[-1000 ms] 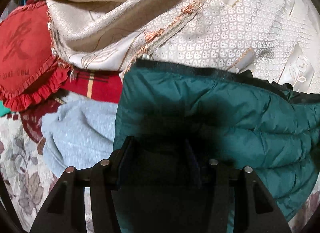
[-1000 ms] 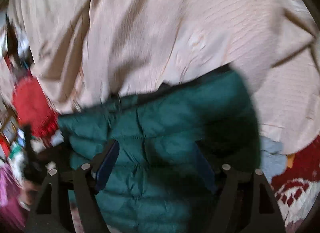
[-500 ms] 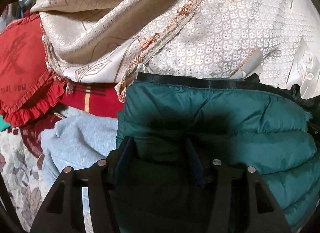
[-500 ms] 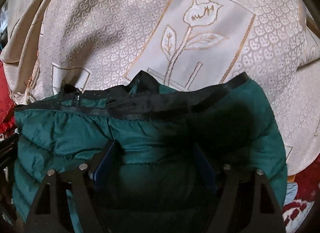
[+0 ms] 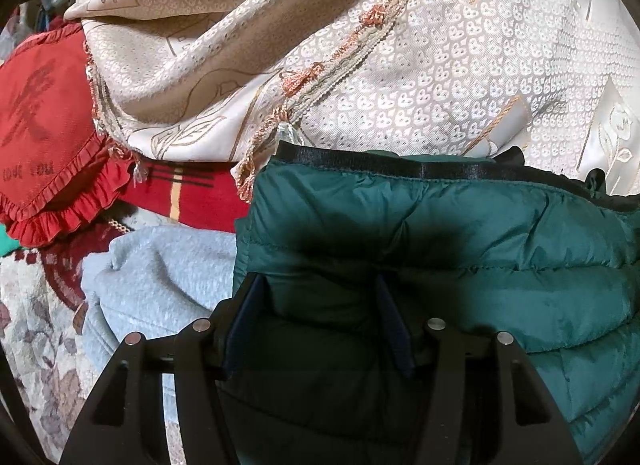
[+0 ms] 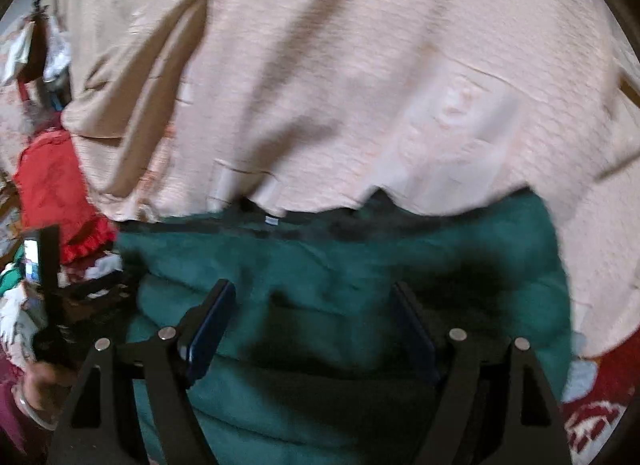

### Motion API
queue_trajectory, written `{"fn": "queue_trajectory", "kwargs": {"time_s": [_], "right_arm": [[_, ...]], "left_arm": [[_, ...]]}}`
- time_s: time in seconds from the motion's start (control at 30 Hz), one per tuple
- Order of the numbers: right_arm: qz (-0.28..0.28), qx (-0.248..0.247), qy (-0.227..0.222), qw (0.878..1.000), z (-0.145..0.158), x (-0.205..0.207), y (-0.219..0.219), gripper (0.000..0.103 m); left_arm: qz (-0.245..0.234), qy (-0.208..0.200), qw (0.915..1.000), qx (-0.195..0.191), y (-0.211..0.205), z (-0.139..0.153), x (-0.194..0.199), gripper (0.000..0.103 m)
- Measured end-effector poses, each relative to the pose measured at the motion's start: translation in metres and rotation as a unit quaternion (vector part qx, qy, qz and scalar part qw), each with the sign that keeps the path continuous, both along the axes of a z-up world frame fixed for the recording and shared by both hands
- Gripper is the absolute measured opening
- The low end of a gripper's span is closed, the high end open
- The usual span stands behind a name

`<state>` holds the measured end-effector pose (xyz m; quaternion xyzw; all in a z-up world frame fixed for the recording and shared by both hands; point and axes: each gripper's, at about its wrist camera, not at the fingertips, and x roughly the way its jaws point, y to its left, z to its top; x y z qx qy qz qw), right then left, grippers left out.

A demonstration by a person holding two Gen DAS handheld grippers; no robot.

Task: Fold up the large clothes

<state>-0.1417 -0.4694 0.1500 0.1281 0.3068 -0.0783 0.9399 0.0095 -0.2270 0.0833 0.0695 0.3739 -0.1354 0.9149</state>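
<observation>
A dark green quilted puffer jacket (image 5: 460,245) with a black hem band lies folded against a cream patterned bedspread (image 5: 420,85). My left gripper (image 5: 318,281) hovers low over the jacket's left end. Its fingers (image 5: 244,317) stand apart with dark jacket fabric lying loose between them, not pinched. The right wrist view is blurred by motion. There the same jacket (image 6: 340,265) fills the lower half. My right gripper (image 6: 314,289) stands wide open over it, and the pads do not press on the cloth.
A grey fleece garment (image 5: 160,277) lies left of the jacket, with a red frilled cushion (image 5: 44,145) and a red striped blanket (image 5: 192,197) behind it. At the right view's left edge are the other gripper (image 6: 44,285) and a hand (image 6: 40,381).
The left jaws have spread a little and the jacket's hem sits slightly higher in the left view. The right view swung sideways across the bedspread and is blurred again.
</observation>
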Motion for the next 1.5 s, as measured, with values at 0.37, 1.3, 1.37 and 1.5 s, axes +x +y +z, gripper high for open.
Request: {"fn": "queue_trajectory", "kwargs": {"time_s": [0.37, 1.3, 1.37, 1.5], "right_arm": [[0.005, 0.004, 0.044, 0.999, -0.039, 0.057, 0.011, 0.083], [-0.134, 0.006, 0.047, 0.990, -0.044, -0.015, -0.064, 0.085], [-0.132, -0.005, 0.054, 0.990, -0.045, -0.012, -0.062, 0.087], [-0.121, 0.007, 0.059, 0.991, -0.042, -0.014, -0.065, 0.087]], "left_arm": [[-0.002, 0.000, 1.0000, -0.009, 0.002, -0.003, 0.005, 0.042], [0.002, -0.014, 0.9999, -0.005, 0.003, -0.005, 0.000, 0.045], [0.003, -0.015, 0.9999, -0.006, 0.004, -0.004, -0.001, 0.045], [0.000, -0.015, 0.9999, -0.007, 0.005, -0.004, -0.002, 0.045]]}}
